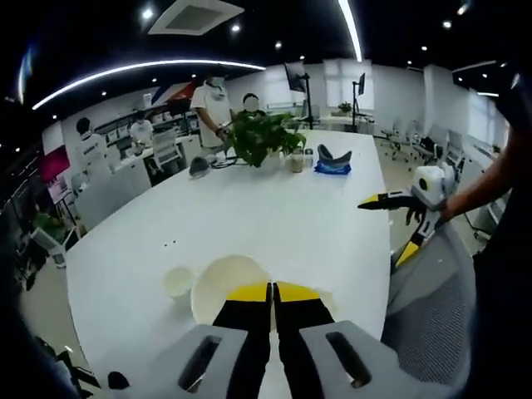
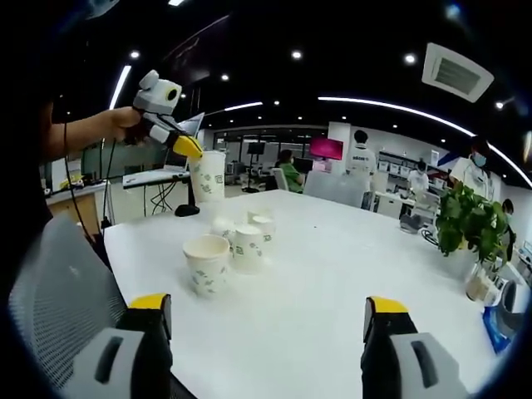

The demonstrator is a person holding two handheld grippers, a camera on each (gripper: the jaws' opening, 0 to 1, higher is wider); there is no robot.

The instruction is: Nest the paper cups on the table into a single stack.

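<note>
My left tongs (image 2: 189, 147) pinch a raised paper cup (image 2: 209, 174) above the cup cluster (image 2: 235, 243) on the counter (image 2: 332, 307). My right tongs (image 2: 268, 320) are spread, idle, near that cluster. Next step, as I judge it: lower the cup into the nearest cup (image 2: 205, 263). A plant (image 2: 467, 219) stands well beyond the cluster, no obstruction.

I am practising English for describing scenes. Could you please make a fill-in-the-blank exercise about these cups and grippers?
1. The left gripper is shut on a paper cup and holds it ____ the table, not on it.
2. The right gripper grips nothing; it is ____, not shut.
3. The other cups stand on the table with their mouths facing ____.

Missing words: above; open; up.
</note>
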